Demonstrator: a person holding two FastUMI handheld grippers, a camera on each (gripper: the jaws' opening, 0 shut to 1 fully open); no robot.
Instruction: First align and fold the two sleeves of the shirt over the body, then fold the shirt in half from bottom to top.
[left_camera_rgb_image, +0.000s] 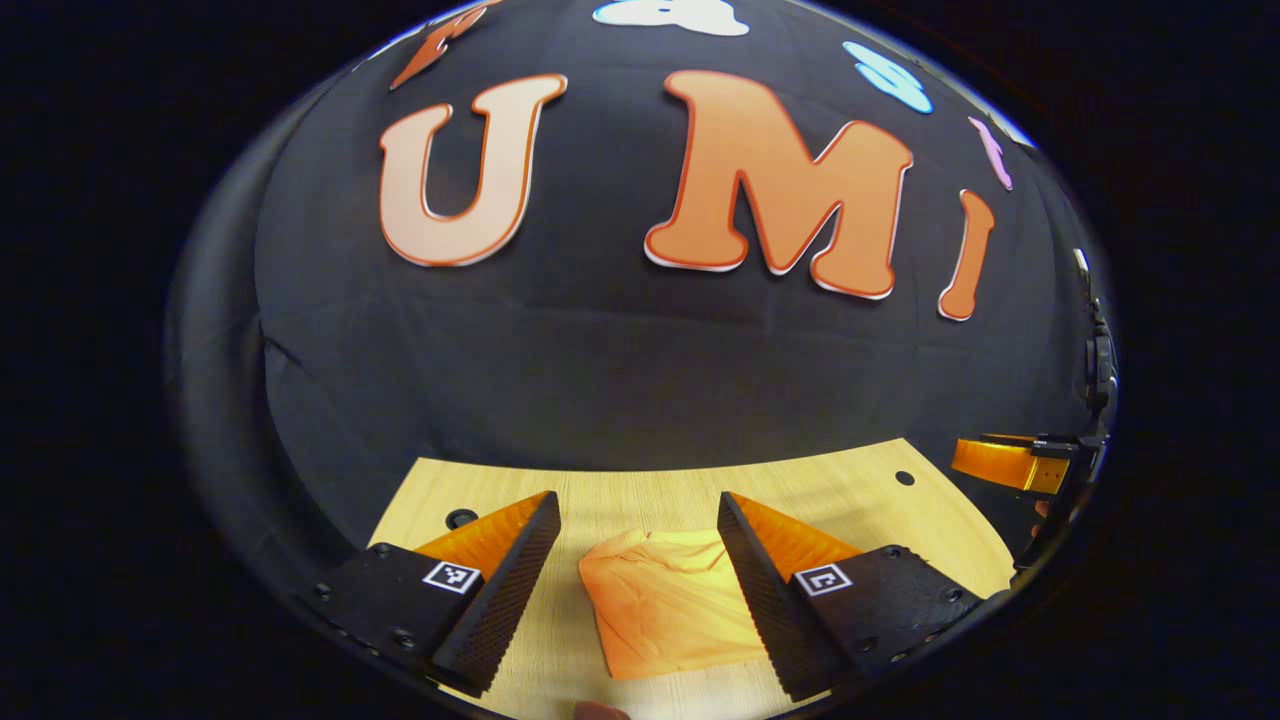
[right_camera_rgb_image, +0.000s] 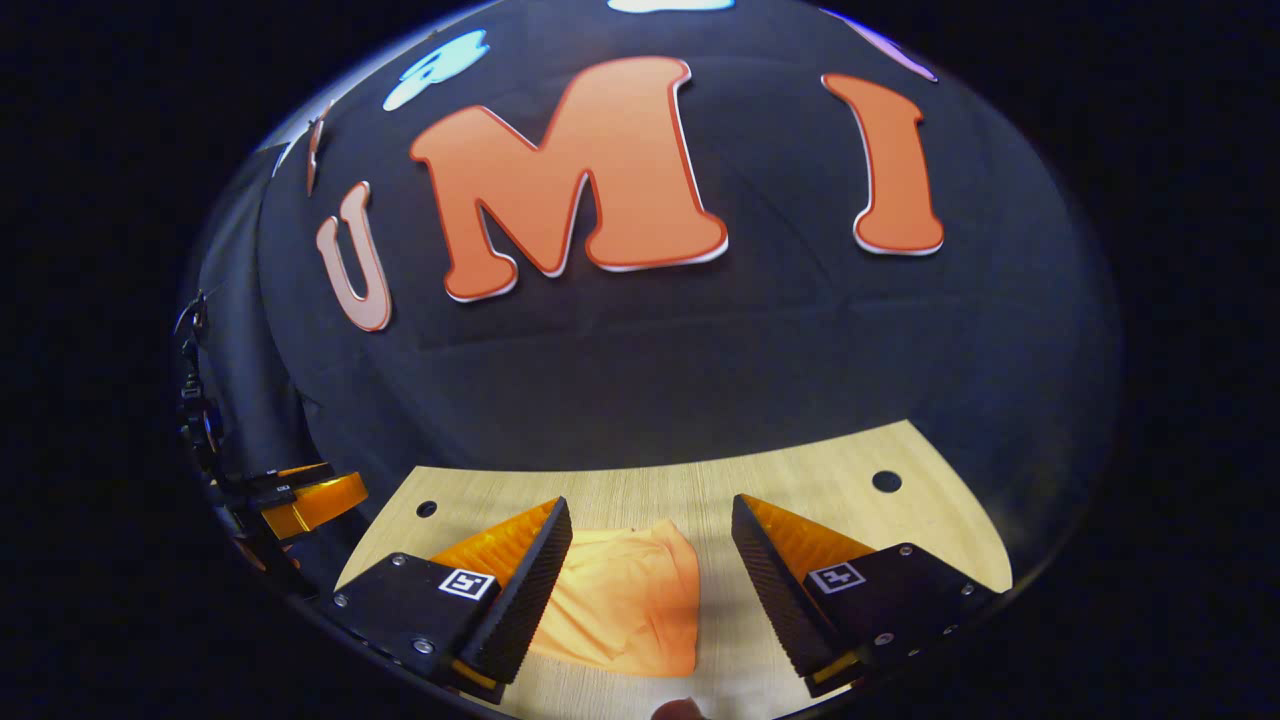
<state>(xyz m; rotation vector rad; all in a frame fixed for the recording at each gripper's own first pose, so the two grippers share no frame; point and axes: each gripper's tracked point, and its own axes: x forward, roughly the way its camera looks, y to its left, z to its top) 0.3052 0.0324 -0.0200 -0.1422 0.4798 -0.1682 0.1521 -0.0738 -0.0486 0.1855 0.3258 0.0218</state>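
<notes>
One folded orange shirt (left_camera_rgb_image: 665, 605) lies on the wooden surface (left_camera_rgb_image: 640, 490). Two tools hover above it: the left tool (left_camera_rgb_image: 640, 590) and the right tool (right_camera_rgb_image: 650, 590), both with fingers spread apart, gripping nothing.

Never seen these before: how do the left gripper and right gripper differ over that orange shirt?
The left gripper frames the left edge of the shirt; the right gripper frames its right edge. Cloth runs behind the left gripper's right finger, but the right gripper's left finger. Both: jaws open, holding nothing.
</notes>
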